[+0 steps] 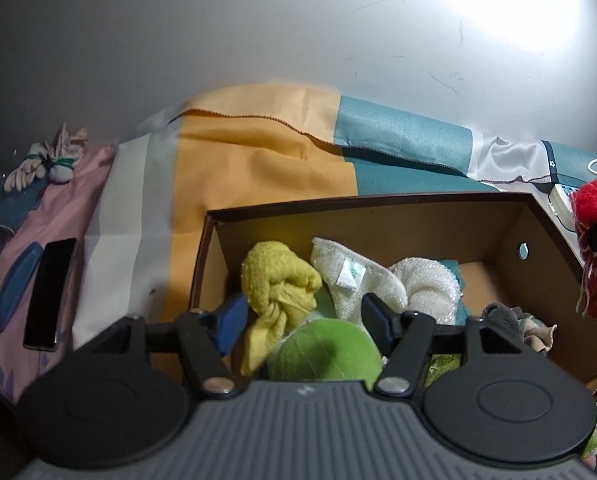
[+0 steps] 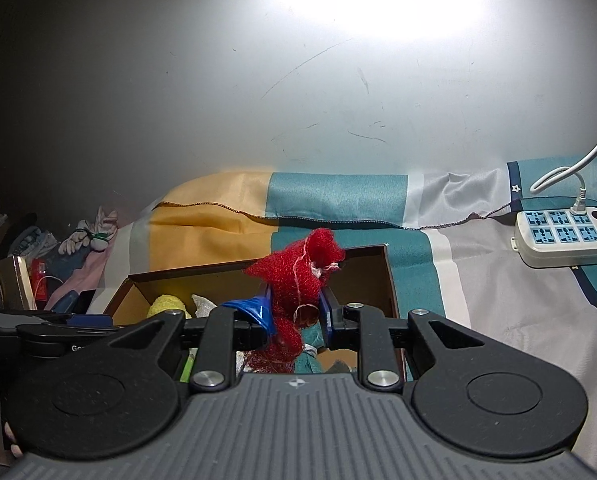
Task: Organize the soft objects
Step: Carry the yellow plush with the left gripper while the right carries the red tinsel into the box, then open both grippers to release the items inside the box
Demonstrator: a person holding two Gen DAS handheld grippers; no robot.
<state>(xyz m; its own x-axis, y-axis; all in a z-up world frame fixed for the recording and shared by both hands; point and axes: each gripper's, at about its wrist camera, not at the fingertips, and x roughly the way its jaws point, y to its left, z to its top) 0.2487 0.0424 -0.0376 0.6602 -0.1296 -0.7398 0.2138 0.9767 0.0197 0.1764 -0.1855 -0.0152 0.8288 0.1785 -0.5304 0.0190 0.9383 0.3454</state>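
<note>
1. At the centre of the right wrist frame, a red knitted cloth point(image 2: 300, 276) is seen pinched between the blue fingertips point(image 2: 258, 312) of the right gripper point(image 2: 294, 314); its fuzzy upper part is bunched into a peak above the jaws, a loose pale thread is draped across it, and more of it hangs below them.
2. Behind and below the red cloth, an open brown cardboard box point(image 2: 390, 280) is shown resting on a striped bedsheet point(image 2: 478, 300) of orange, teal and white bands.
3. At the lower centre of the left wrist frame, the left gripper point(image 1: 302, 316) is held with its jaws spread wide over the box point(image 1: 514, 224), nothing being gripped between them.
4. Inside the box, a knotted yellow towel point(image 1: 276, 280) is seen at the left, a white scrubbing cloth point(image 1: 358, 276) with a small label at the middle, and a green plush ball point(image 1: 326, 356) nearest the lens, partly hidden by the gripper body.
5. At the box's lower right, a small grey-and-pale bundle point(image 1: 518, 322) is visible, too crumpled to be identified.
6. At the far right edge of the left wrist frame, the red cloth point(image 1: 594, 208) is caught again, raised above the box's right wall.
7. At the right of the right wrist frame, a white power strip point(image 2: 564, 236) with blue sockets is laid on the sheet, a white cable point(image 2: 594, 148) plugged in.
8. At the left of the left wrist frame, a dark phone point(image 1: 50, 292) is shown on a pink pillow point(image 1: 86, 184), with tied pale gloves point(image 1: 46, 164) beyond.
</note>
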